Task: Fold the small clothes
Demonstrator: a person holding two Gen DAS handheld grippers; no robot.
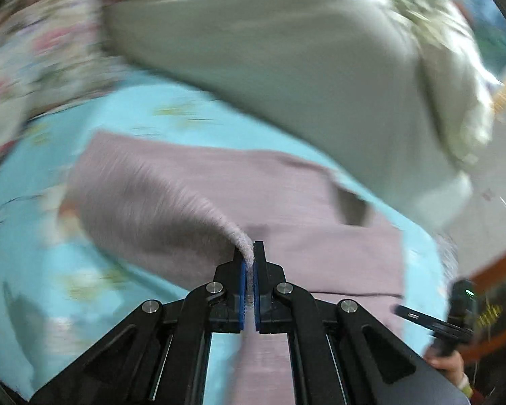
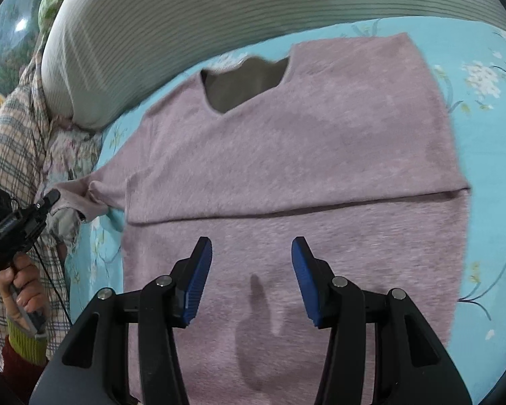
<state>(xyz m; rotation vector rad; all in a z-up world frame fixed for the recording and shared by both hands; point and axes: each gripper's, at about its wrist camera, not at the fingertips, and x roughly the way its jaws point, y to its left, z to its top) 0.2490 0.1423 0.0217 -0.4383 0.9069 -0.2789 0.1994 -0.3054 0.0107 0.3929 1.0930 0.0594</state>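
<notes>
A fuzzy mauve V-neck sweater lies flat on a light blue floral bedsheet, its lower part folded up over the body along a crosswise edge. My left gripper is shut on the sweater's sleeve and lifts it off the bed; in the right wrist view that gripper holds the sleeve end at the far left. My right gripper is open and empty, hovering just above the sweater's near part.
A large grey-green striped pillow or cushion lies behind the sweater. A floral quilt is bunched at the left in the left wrist view. The person's plaid sleeve and hand are at the left edge.
</notes>
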